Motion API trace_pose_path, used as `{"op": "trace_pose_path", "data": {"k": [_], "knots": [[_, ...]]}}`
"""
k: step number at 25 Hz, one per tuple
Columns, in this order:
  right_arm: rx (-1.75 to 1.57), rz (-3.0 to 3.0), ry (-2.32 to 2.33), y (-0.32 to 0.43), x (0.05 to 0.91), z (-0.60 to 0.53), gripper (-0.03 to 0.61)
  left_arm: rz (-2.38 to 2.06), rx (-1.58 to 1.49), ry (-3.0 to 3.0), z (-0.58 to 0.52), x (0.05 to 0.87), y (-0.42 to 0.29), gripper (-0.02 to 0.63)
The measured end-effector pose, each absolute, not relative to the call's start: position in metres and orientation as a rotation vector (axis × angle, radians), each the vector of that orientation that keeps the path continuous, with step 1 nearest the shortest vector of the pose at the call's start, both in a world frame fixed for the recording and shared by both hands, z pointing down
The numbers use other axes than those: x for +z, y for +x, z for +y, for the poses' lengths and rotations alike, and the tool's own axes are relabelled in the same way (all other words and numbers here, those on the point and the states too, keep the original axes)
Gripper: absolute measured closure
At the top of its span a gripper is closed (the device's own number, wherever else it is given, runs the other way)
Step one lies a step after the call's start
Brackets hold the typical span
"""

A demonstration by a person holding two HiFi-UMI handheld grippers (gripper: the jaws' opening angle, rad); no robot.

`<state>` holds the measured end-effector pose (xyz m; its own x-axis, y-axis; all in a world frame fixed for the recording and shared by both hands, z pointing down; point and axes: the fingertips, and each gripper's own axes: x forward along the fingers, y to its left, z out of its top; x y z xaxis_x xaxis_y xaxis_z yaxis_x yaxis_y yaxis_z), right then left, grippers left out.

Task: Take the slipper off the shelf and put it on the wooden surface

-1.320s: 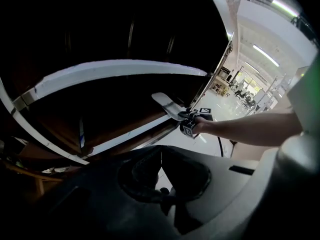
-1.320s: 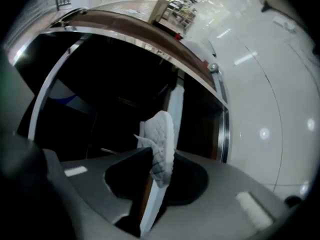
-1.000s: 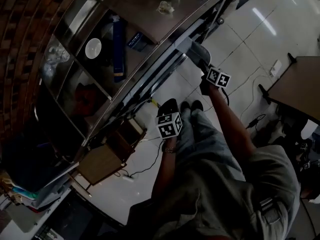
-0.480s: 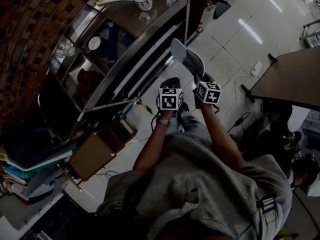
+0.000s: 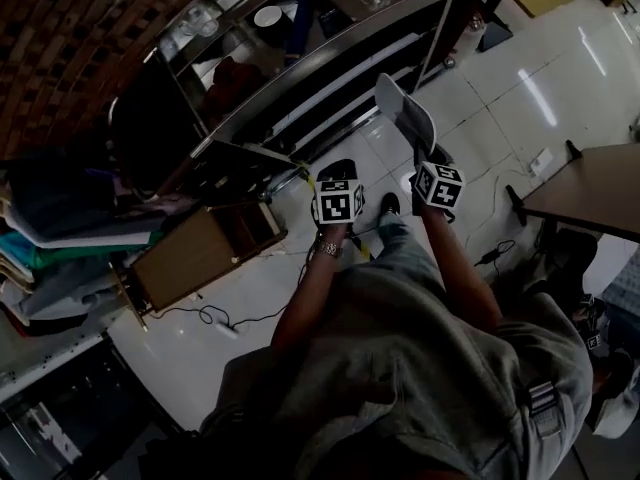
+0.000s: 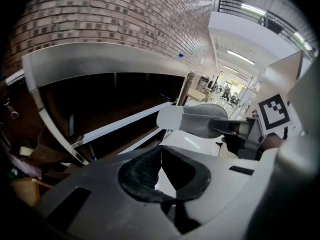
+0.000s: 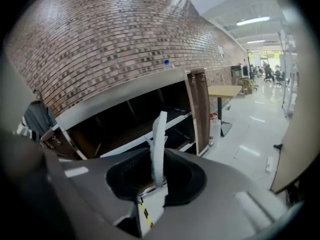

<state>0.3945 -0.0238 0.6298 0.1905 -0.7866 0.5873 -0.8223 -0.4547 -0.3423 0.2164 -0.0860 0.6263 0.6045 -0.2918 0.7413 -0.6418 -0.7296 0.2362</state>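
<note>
Slipper (image 7: 159, 144) clamped edge-on between the jaws of the right gripper (image 7: 157, 174), sole rising past the tips, shelf (image 7: 107, 104) beyond; left gripper (image 6: 160, 156) alongside, jaws closed on nothing, slipper ahead and right of them

Slipper (image 5: 405, 116) in the right gripper (image 7: 156, 179) now higher, clear of the shelf (image 5: 330, 78); left gripper (image 6: 161, 151) alongside.
</note>
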Motion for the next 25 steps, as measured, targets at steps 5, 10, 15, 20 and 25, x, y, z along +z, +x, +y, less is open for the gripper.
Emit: {"op": "trace_pose_path", "data": {"k": [5, 10, 15, 20, 25], "knots": [[1.023, -1.761, 2.252, 0.259, 0.607, -0.041, 0.52, -0.849, 0.823, 2.35, -0.101, 0.602, 0.1, 0.611], [0.933, -1.78, 2.222, 0.081, 0.589, -0.02, 0.52, -0.976, 0.762, 2.338, -0.087, 0.588, -0.091, 0.611], [0.97, -1.925, 1.945, -0.125, 0.585, -0.005, 0.518, -1.143, 0.785, 2.197, -0.072, 0.585, -0.276, 0.611], [1.046, -2.078, 1.599, -0.275, 0.594, -0.034, 0.518, -1.277, 0.748, 2.037, -0.067, 0.592, -0.381, 0.611], [1.118, -2.117, 1.426, -0.347, 0.608, -0.048, 0.518, -1.395, 0.754, 1.972, -0.075, 0.58, -0.441, 0.611]]}}
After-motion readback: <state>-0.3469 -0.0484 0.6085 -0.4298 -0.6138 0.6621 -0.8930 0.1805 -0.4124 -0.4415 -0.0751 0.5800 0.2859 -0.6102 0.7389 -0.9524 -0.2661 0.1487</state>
